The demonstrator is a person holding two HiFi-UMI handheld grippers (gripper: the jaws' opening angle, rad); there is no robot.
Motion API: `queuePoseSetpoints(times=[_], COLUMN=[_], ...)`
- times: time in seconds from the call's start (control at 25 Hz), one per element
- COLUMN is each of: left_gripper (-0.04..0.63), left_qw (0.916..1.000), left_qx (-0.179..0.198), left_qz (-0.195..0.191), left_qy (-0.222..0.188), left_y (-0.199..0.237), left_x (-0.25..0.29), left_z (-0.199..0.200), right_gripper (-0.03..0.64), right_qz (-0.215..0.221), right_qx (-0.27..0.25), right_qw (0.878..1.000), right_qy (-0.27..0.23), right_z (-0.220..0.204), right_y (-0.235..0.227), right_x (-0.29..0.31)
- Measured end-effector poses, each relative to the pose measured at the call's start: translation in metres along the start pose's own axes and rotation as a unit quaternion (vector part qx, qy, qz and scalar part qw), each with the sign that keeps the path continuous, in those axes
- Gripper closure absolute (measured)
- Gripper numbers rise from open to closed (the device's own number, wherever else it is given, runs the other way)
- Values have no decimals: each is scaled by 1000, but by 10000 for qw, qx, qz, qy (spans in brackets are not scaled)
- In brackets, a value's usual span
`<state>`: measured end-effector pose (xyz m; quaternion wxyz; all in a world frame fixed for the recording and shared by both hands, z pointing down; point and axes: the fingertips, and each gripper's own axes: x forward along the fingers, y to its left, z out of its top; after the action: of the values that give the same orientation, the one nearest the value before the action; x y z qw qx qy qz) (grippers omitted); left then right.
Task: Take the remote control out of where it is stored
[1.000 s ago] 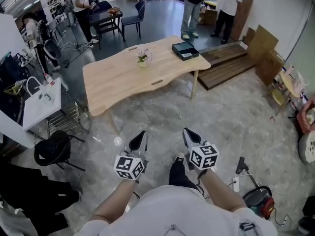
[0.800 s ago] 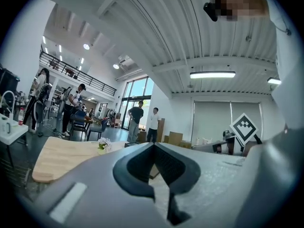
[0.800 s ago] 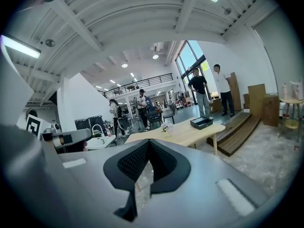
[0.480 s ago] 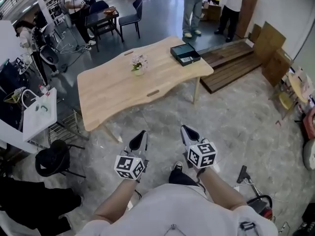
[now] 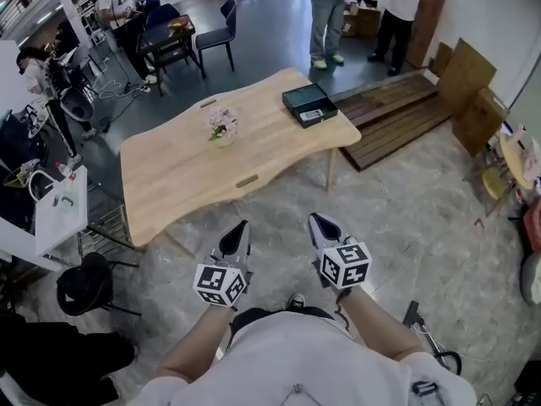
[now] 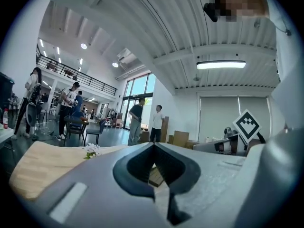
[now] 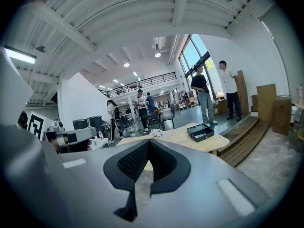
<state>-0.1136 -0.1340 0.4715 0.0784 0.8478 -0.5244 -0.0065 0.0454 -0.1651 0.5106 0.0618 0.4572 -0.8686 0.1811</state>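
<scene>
An open dark box (image 5: 308, 106) lies on the far right end of the light wooden table (image 5: 186, 172). A small light oblong thing rests in it; I cannot tell if it is the remote control. The same dark box (image 7: 202, 132) also appears in the right gripper view, on the table ahead. My left gripper (image 5: 243, 226) and right gripper (image 5: 314, 220) hang side by side over the floor, short of the table's near edge. Both are shut and hold nothing. The closed jaws of the left gripper (image 6: 153, 145) and of the right gripper (image 7: 148, 141) fill the lower half of their own views.
A small vase of flowers (image 5: 222, 125) stands mid-table. Two people (image 5: 325, 15) stand beyond the table, near a dark chair (image 5: 221, 28). A low wooden platform (image 5: 397, 112) lies to the right, a white rack (image 5: 55, 210) and a black stool (image 5: 84, 282) to the left.
The table has slid left and a little lower in the head view. Both grippers keep their places, shut and side by side.
</scene>
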Motion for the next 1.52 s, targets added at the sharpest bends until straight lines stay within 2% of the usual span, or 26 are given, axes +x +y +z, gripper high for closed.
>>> queuePoseSetpoints(times=[0.32, 0.72, 1.24, 1.32, 1.52], left_gripper=[595, 595, 595, 595, 595], left_qw=[9999, 9990, 9948, 9935, 9901], left_qx=[18, -112, -224, -251, -287], left_qz=[26, -342, -929, -1043, -1302], left_qy=[130, 248, 355, 368, 431], left_y=[7, 39, 130, 144, 169], left_x=[53, 154, 328, 351, 395], left_z=[-3, -15, 14, 18, 14], right_gripper=[591, 590, 590, 591, 589], right_qz=[-69, -303, -652, -654, -821], right_qx=[20, 30, 290, 418, 333], right_qw=[9999, 9995, 9971, 9965, 9957], right_qy=[-82, 61, 277, 310, 287], right_z=[21, 34, 95, 101, 115], right_y=[-49, -105, -180, -185, -201], right_x=[27, 93, 242, 267, 310])
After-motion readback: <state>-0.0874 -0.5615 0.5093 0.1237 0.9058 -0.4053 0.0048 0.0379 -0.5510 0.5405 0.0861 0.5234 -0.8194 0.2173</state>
